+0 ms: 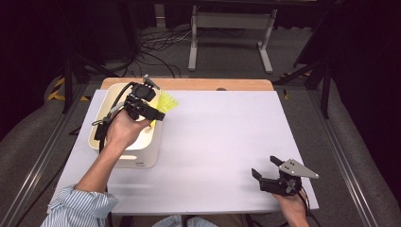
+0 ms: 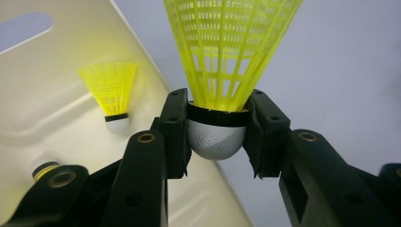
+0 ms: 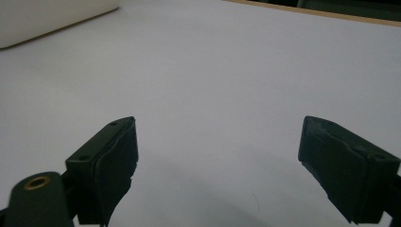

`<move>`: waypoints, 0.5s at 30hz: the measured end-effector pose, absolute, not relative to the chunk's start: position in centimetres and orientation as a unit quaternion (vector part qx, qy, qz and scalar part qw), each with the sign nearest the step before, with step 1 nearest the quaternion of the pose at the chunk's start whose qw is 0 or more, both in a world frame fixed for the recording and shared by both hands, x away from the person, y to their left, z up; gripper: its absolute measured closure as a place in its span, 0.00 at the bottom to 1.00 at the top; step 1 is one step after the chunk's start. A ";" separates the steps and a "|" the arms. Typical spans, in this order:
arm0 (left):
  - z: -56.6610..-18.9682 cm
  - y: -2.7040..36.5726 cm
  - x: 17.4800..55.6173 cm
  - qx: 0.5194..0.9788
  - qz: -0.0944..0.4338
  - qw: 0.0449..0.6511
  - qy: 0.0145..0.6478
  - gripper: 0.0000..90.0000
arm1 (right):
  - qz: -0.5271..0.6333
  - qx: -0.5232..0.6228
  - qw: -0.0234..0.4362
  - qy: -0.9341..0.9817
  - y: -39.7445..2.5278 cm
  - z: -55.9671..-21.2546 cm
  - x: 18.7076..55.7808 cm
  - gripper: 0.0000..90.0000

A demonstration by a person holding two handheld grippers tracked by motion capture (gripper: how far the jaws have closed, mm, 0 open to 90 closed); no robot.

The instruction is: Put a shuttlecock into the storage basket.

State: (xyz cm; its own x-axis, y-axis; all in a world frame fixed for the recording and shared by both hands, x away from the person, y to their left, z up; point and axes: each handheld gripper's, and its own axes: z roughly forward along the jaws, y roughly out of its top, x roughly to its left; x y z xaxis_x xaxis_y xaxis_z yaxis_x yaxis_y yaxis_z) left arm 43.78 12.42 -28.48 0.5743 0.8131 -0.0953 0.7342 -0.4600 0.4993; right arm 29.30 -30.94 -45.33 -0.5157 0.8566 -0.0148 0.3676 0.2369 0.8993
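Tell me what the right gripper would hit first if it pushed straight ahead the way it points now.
Most likely nothing soon: ahead of the open right gripper lies bare white table cover. The cream bin sits off to one side, seemingly out of line, though depth is hard to judge.

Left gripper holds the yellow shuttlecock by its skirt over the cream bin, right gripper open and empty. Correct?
Not quite: the left gripper clamps the yellow shuttlecock by its white cork base, as the left gripper view shows. It is over the cream bin; the right gripper is open and empty.

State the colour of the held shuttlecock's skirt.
Bright yellow mesh skirt, clearest in the left gripper view.
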 end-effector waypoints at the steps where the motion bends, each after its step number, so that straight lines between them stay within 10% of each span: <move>1: -28.5 12.7 43.8 0.849 0.080 0.250 0.458 0.71 | 0.459 0.414 0.266 0.740 -30.9 -45.3 29.3 0.15; 15: -29.0 14.3 44.2 0.837 0.082 0.253 0.479 0.71 | 0.459 0.414 0.267 0.739 -31.0 -45.3 29.3 0.15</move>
State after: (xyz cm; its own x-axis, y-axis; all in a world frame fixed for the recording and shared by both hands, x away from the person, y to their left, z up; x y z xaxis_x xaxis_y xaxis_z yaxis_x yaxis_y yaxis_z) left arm 44.15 14.34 -28.97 0.5281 0.8426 -0.1054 0.7598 -0.4134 0.5018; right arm 29.29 -30.99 -45.32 -0.5143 0.8575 -0.0136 0.3679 0.2349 0.8997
